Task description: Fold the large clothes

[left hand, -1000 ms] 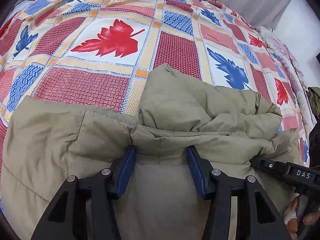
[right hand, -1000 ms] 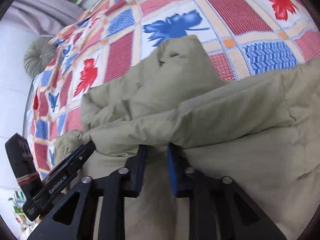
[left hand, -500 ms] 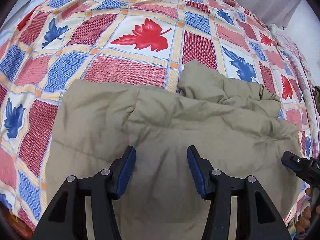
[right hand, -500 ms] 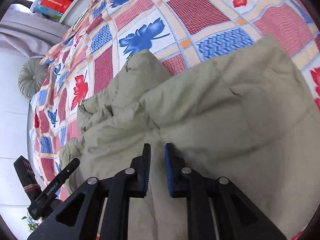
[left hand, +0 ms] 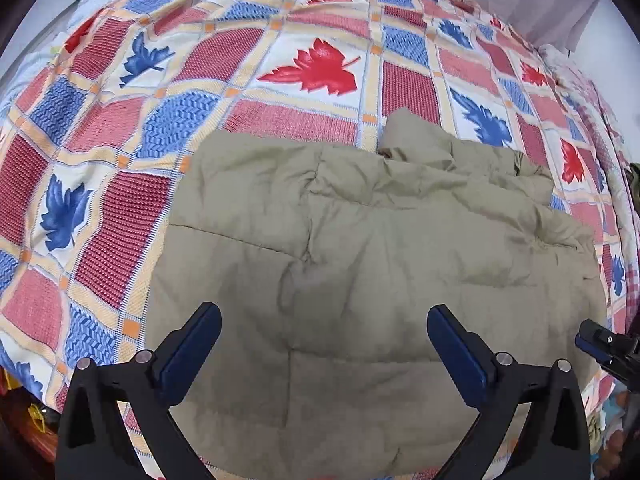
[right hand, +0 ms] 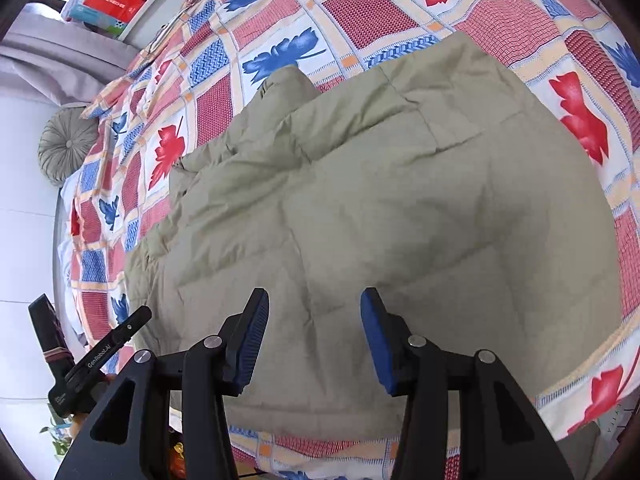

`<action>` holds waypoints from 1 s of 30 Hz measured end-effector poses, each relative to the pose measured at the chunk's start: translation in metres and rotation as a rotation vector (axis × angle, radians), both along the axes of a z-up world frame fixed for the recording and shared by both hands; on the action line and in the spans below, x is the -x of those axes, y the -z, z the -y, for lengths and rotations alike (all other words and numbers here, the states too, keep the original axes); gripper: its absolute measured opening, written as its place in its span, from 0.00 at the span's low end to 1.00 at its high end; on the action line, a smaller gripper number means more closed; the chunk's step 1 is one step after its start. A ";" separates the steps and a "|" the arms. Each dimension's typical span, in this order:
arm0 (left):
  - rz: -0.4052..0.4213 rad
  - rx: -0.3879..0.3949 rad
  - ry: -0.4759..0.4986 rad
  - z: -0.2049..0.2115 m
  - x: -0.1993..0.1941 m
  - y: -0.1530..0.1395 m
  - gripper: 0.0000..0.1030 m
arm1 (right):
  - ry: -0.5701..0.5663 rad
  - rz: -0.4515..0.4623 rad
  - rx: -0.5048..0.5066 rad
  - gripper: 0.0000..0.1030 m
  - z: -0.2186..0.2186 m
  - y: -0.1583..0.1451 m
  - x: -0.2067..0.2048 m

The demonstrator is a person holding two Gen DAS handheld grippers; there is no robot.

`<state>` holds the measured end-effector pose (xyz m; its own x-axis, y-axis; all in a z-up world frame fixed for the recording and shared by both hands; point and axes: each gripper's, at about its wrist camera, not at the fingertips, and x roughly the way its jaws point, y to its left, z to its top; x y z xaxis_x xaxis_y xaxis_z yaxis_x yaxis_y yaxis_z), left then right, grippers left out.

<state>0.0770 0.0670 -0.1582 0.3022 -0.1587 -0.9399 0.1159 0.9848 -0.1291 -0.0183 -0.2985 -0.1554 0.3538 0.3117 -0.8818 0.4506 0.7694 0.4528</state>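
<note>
Now both of my claws are off the cloth: a second ago my left gripper (left hand: 324, 348) was clamped on the doubled edge of the olive-green quilted padded jacket (left hand: 372, 264) and my right gripper (right hand: 314, 338) was pinched almost closed on the same edge beside it, and in these views neither has anything between its blue pads. My left jaws are spreading to their widest and my right jaws are opening too, both hanging above the fabric and looking steeply down on it. The jacket lies released on the red, blue and cream leaf-patterned patchwork bedspread (left hand: 316, 68), near the bed's close edge, its top layer laid over the lower one, with a rumpled bunch, perhaps a sleeve or hood, poking out at the far side. I judge that this fold has been set down; what remains is likely tidying that stray bunch and folding the bundle smaller.
</note>
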 end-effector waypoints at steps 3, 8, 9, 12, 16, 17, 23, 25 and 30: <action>-0.017 0.000 -0.001 -0.005 0.003 0.000 1.00 | -0.007 -0.004 0.002 0.50 -0.007 -0.002 0.004; -0.049 -0.015 -0.019 -0.017 0.004 0.005 1.00 | -0.027 -0.016 0.004 0.51 -0.021 -0.002 0.006; -0.048 -0.027 -0.024 -0.018 0.005 0.006 1.00 | -0.034 -0.020 0.005 0.51 -0.024 -0.002 0.005; -0.043 -0.030 -0.028 -0.024 0.005 0.008 1.00 | -0.071 -0.027 -0.001 0.74 -0.036 -0.003 0.004; -0.051 -0.036 -0.025 -0.031 0.005 0.012 1.00 | -0.127 -0.009 0.011 0.80 -0.055 -0.007 0.002; -0.047 -0.051 -0.028 -0.033 0.005 0.012 1.00 | -0.138 -0.005 0.018 0.83 -0.059 -0.007 0.001; -0.063 -0.060 -0.053 -0.048 0.006 0.017 1.00 | -0.207 0.028 0.015 1.00 -0.083 -0.006 -0.001; -0.064 -0.053 -0.056 -0.055 0.006 0.020 1.00 | -0.221 0.015 0.006 1.00 -0.088 -0.003 -0.002; -0.112 0.033 -0.049 -0.078 0.004 0.029 1.00 | -0.231 -0.038 -0.023 1.00 -0.094 0.010 -0.002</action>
<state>0.0728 0.1453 -0.1871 0.2038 -0.1778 -0.9627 0.0508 0.9840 -0.1709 -0.0159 -0.2046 -0.1651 0.2371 0.4003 -0.8852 0.2811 0.8439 0.4569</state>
